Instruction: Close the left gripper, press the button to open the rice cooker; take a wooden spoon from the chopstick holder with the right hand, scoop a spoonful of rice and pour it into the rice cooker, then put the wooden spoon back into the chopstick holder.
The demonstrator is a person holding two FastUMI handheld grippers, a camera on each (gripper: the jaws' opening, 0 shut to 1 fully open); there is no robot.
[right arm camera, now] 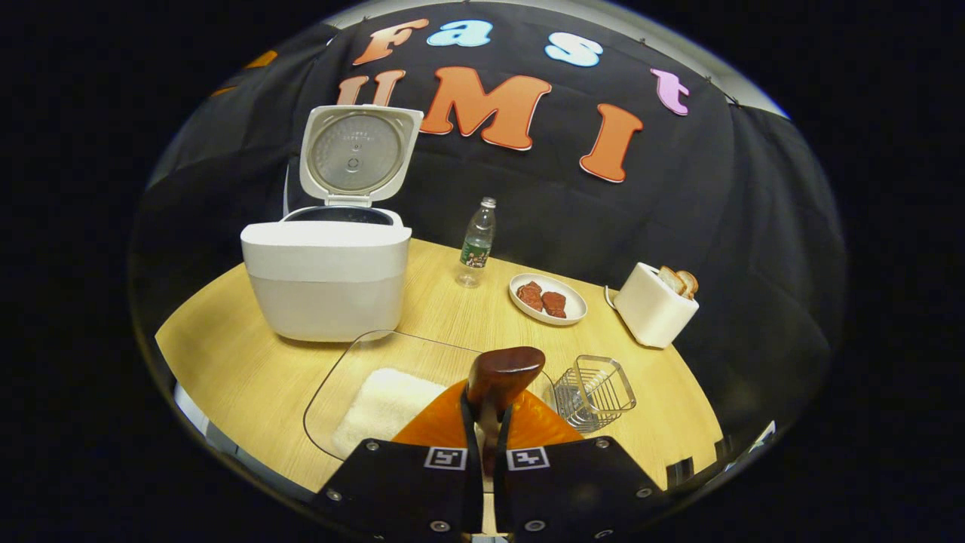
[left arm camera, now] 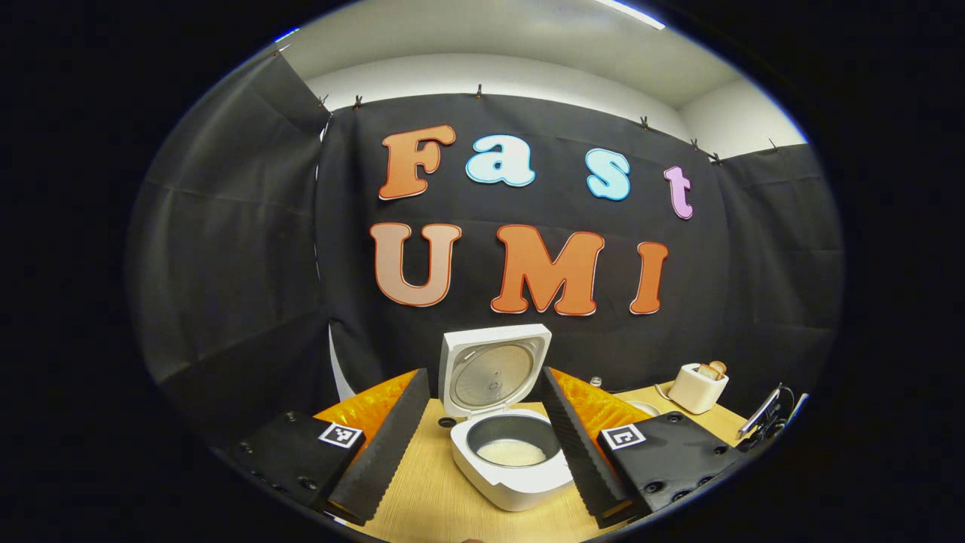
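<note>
White rice cooker [left arm camera: 513, 452] lid up, rice in its pot in left gripper view, left gripper [left arm camera: 482, 445] fingers spread wide, right gripper [right arm camera: 487, 422] clamped on wooden spoon [right arm camera: 501, 373] above clear rice tray [right arm camera: 362, 377], wire holder [right arm camera: 595, 392] just beside, right gripper view adds bottle [right arm camera: 477, 243], plate [right arm camera: 548, 300], toaster [right arm camera: 654, 305].

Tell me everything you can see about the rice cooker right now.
The rice cooker is a white, boxy, plastic-looking appliance with rounded corners, standing upright on the wooden table. Its hinged lid stands open at the back, showing a round metal-looking inner plate. In the left gripper view the dark inner pot holds a shallow layer of white rice. Nothing but the table touches it; the left hand-held gripper frames it, fingers apart.
</note>
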